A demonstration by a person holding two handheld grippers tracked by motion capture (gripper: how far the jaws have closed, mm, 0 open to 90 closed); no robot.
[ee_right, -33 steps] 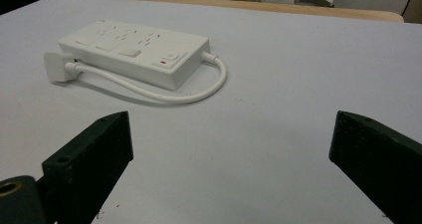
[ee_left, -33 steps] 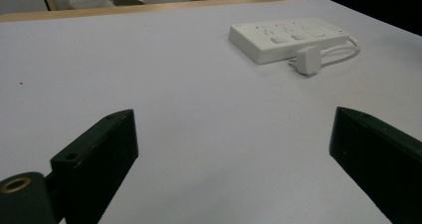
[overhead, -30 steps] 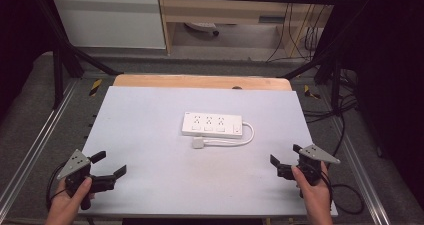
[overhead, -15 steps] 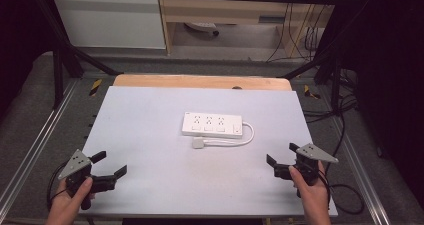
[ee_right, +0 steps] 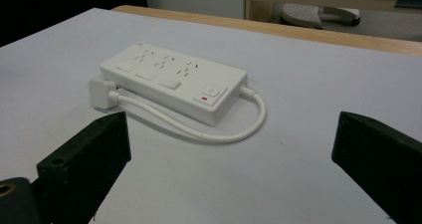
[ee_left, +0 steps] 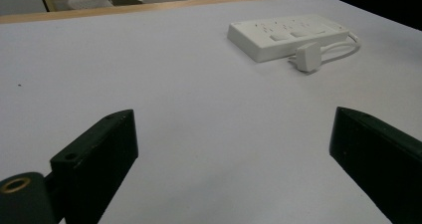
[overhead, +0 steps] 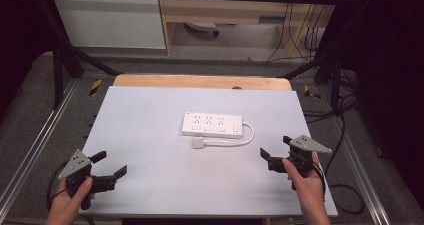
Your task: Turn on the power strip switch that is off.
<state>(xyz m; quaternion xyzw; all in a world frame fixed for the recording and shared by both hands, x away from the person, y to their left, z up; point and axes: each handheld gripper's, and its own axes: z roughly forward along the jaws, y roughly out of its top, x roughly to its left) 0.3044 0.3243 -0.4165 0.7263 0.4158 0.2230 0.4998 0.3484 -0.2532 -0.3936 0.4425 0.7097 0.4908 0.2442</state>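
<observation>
Both tongs, left (overhead: 109, 164) and right (overhead: 274, 148), gape wide near a glossy white rectangular power strip (overhead: 212, 124).

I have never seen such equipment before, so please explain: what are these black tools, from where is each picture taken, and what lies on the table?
A person sits at a white table and holds a hand tool in each hand: the left gripper and the right gripper. Each has two black jaws, standing wide apart with nothing between them.

The high view comes from a camera above, looking down on the table. The two gripper views come from small cameras riding on the tools, so the black jaws rise from the bottom of those pictures.

On the table lies a white power strip. Its short cable curls round to a white plug resting beside it. Nothing touches it.
</observation>
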